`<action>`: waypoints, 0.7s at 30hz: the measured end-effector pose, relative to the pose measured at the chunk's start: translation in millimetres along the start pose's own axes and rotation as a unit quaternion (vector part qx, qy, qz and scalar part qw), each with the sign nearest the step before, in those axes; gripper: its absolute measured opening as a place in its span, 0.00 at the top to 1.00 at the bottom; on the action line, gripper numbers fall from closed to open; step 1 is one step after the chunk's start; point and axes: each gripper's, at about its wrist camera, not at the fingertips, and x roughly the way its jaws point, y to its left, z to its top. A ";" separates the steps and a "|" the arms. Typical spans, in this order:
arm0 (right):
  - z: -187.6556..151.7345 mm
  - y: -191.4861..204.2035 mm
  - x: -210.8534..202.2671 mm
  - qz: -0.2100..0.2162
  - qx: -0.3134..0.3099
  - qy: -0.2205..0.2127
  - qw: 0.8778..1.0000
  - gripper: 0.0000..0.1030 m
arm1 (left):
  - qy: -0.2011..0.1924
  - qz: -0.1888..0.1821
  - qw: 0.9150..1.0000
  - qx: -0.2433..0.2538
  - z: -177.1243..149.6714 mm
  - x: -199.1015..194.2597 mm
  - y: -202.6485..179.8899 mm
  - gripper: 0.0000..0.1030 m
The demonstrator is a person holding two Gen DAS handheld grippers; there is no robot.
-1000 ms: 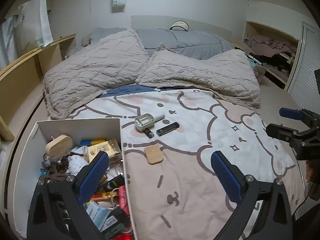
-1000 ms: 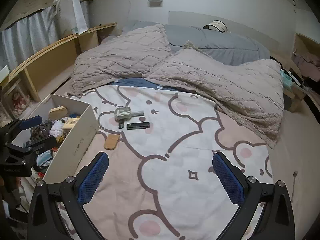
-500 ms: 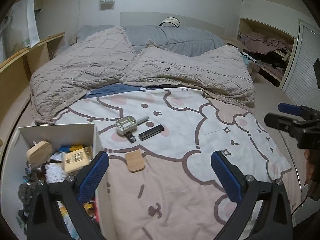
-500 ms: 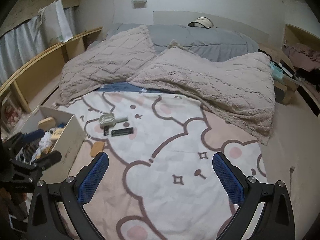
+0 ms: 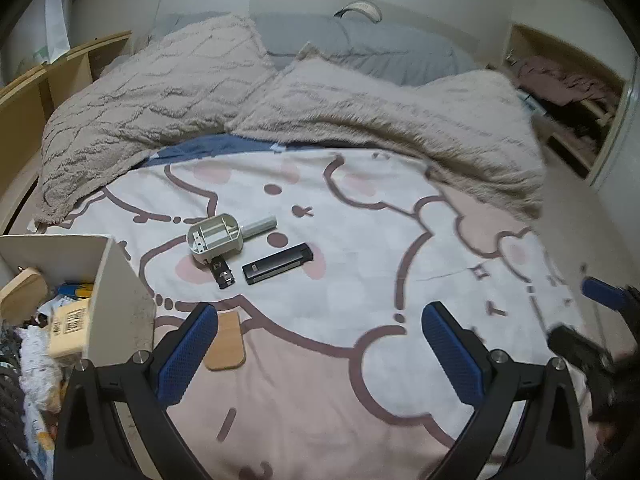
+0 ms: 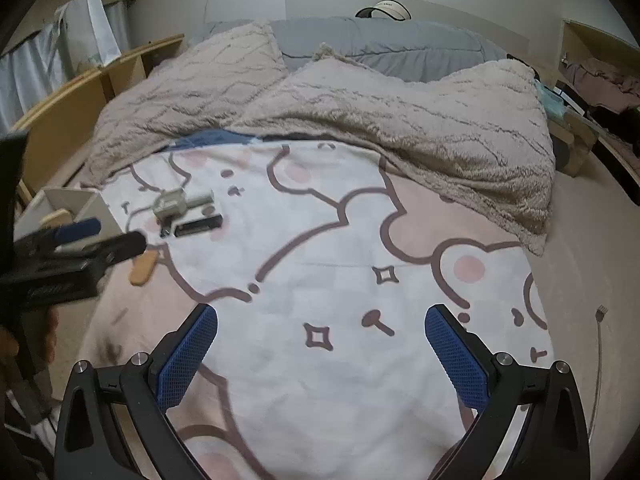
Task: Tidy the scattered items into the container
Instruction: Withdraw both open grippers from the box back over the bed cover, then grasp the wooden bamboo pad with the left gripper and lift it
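On the cartoon-print bedspread lie a grey plastic device with a handle (image 5: 218,236), a small black piece (image 5: 222,273) just below it, a black rectangular lighter-like bar (image 5: 278,268) and a flat wooden tag (image 5: 225,346). The white box (image 5: 120,292) full of odds and ends stands at the left. My left gripper (image 5: 318,356) hangs open over the bedspread, its left finger beside the wooden tag. My right gripper (image 6: 320,354) is open and empty over the bed's middle. In the right wrist view the same items (image 6: 176,206) sit far left, next to the left gripper.
Two fluffy beige pillows (image 5: 248,96) and a grey duvet (image 5: 360,44) fill the head of the bed. Wooden shelving (image 5: 36,92) runs along the left side. A closet with clothes (image 5: 568,88) stands at the right. A hand (image 6: 24,340) holds the left tool.
The left gripper has swung right and forward, away from above the box, so the loose items now lie just ahead of it. The right gripper has also shifted right. Both stay open.
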 end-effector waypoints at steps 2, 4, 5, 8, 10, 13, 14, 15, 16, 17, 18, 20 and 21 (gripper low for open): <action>-5.1 0.2 5.3 -0.006 -0.006 -0.002 1.000 0.00 | 0.003 0.017 1.000 0.001 -1.0 13.3 -2.1 0.00; -9.5 0.3 10.1 -0.008 -0.010 -0.005 1.000 0.00 | 0.005 0.041 0.999 -0.001 -2.9 28.8 -1.7 0.00; -11.1 0.4 11.8 -0.007 -0.010 -0.008 1.000 0.00 | 0.005 0.049 0.999 -0.003 -3.7 33.5 -0.4 0.00; -13.3 0.3 14.1 -0.008 -0.013 -0.014 1.000 0.00 | 0.008 0.081 0.997 -0.014 -7.2 50.3 5.2 0.00; -13.7 0.6 15.2 -0.015 -0.009 -0.017 1.000 0.00 | 0.011 0.099 0.995 -0.026 -10.6 60.1 10.9 0.00; -13.4 0.8 18.8 0.000 -0.003 -0.019 1.000 0.00 | 0.013 0.118 0.992 -0.037 -15.5 71.2 18.9 0.01; -13.0 1.4 20.8 0.001 -0.002 -0.019 1.000 0.00 | 0.015 0.123 0.992 -0.038 -17.3 74.6 20.7 0.04; -12.7 1.8 22.7 0.001 -0.002 -0.020 1.000 0.00 | 0.016 0.126 0.991 -0.038 -19.2 77.9 22.6 0.06; -12.3 2.6 24.7 0.004 -0.003 -0.021 1.000 0.00 | 0.018 0.130 0.991 -0.039 -21.4 81.5 24.7 0.09; -11.6 3.9 27.0 0.008 -0.004 -0.021 1.000 0.00 | 0.019 0.133 0.990 -0.041 -23.3 84.5 26.6 0.10; -11.2 5.7 29.3 0.011 -0.003 -0.022 1.000 0.00 | 0.021 0.133 0.990 -0.043 -24.6 86.8 27.9 0.10; -10.0 9.4 32.6 0.018 -0.003 -0.026 0.999 0.12 | 0.024 0.133 0.990 -0.048 -27.6 91.4 31.8 0.16; -9.1 11.3 34.6 0.024 -0.003 -0.025 0.999 0.24 | 0.025 0.135 0.989 -0.050 -28.8 93.2 34.0 0.18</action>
